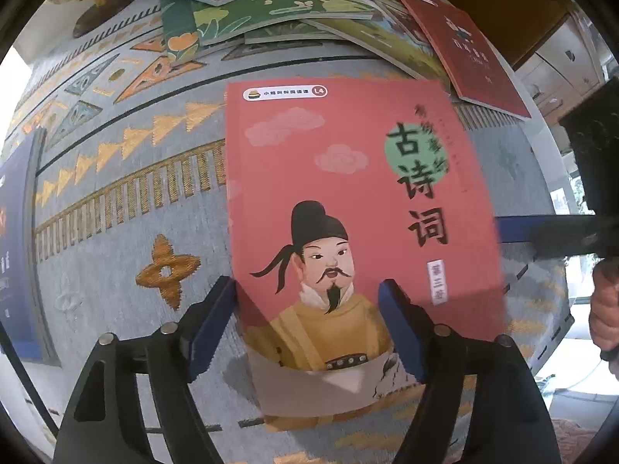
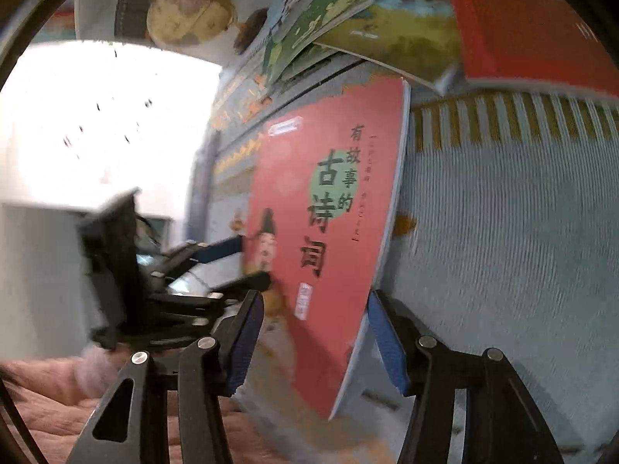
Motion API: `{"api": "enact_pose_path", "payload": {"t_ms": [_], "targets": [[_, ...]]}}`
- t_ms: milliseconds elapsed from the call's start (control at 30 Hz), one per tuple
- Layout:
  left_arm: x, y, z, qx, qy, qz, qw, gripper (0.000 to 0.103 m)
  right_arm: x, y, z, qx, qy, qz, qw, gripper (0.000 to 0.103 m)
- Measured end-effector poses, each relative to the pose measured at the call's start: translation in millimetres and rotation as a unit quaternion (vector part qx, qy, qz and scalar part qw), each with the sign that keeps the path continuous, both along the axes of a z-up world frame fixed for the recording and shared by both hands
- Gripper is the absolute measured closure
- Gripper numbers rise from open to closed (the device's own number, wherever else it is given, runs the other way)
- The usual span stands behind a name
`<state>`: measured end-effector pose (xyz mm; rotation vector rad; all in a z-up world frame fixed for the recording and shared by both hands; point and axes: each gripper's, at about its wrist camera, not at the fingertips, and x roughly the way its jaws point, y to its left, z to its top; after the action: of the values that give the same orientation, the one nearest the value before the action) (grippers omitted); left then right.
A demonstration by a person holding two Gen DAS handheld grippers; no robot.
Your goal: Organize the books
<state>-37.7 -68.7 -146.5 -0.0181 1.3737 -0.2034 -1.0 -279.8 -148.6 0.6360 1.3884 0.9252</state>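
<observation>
A pink book (image 1: 348,208) with a bearded man in a yellow robe on its cover is lifted off the patterned rug. My left gripper (image 1: 307,313) stands open around the book's near end, its blue pads (image 1: 211,328) wide apart on either side. In the right wrist view the pink book (image 2: 329,216) tilts on edge, and my right gripper (image 2: 315,336) is open around its lower corner. The left gripper (image 2: 232,255) also shows there at the book's left edge, one finger on each face of the cover. Whether either gripper presses the book I cannot tell.
A messy pile of books, green (image 1: 271,11) and red (image 1: 464,46), lies at the rug's far side. A globe (image 2: 189,11) stands at the far left. A dark blue book (image 1: 19,255) lies at the left. Wooden drawers (image 1: 561,62) stand at the far right.
</observation>
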Motion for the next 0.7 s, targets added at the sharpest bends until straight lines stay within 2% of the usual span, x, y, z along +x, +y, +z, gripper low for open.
{"api": "enact_pose_path", "payload": {"t_ms": [67, 133, 233, 267, 300, 367, 400, 467, 500, 567, 600, 700], "targets": [[-1, -1, -1, -0.001, 0.001, 0.003, 1.0000, 0.027, -6, -8, -1, 0.053, 0.012, -0.031, 0.998, 0.051], [1, 0, -2, -0.009, 0.004, 0.011, 0.9999, 0.026, -11, -4, 0, 0.024, -0.003, -0.036, 0.999, 0.054], [4, 12, -1, -0.045, 0.007, 0.043, 0.9980, 0.026, -12, -5, -1, 0.006, -0.006, -0.065, 0.998, 0.075], [5, 19, 0, -0.072, 0.010, 0.061, 0.9955, 0.026, -14, -3, -2, 0.000, -0.005, -0.076, 0.997, 0.089], [6, 27, 0, -0.108, 0.015, 0.079, 0.9909, 0.028, -14, 2, -4, -0.022, -0.007, -0.074, 0.997, 0.093], [5, 48, 3, -0.164, 0.014, 0.114, 0.9796, 0.036, -15, 8, -4, -0.065, -0.027, -0.066, 0.995, 0.093], [4, 58, 9, -0.197, 0.003, 0.130, 0.9718, 0.046, -14, 10, -4, -0.066, -0.032, -0.071, 0.995, 0.093], [2, 68, 14, -0.227, -0.007, 0.139, 0.9639, 0.058, -12, 9, -6, -0.075, -0.034, -0.084, 0.993, 0.093], [2, 74, 17, -0.256, -0.011, 0.142, 0.9562, 0.059, -11, 8, -6, -0.079, -0.037, -0.084, 0.993, 0.093], [6, 78, 15, -0.308, 0.001, 0.146, 0.9402, 0.071, -9, 7, -13, -0.091, -0.027, -0.086, 0.992, 0.094], [7, 71, 14, -0.318, 0.009, 0.148, 0.9365, 0.073, -9, 5, -19, -0.090, -0.019, -0.087, 0.992, 0.095], [10, 59, 14, -0.249, 0.007, 0.133, 0.9592, 0.087, -9, 4, -21, -0.083, -0.015, -0.095, 0.992, 0.095]]}}
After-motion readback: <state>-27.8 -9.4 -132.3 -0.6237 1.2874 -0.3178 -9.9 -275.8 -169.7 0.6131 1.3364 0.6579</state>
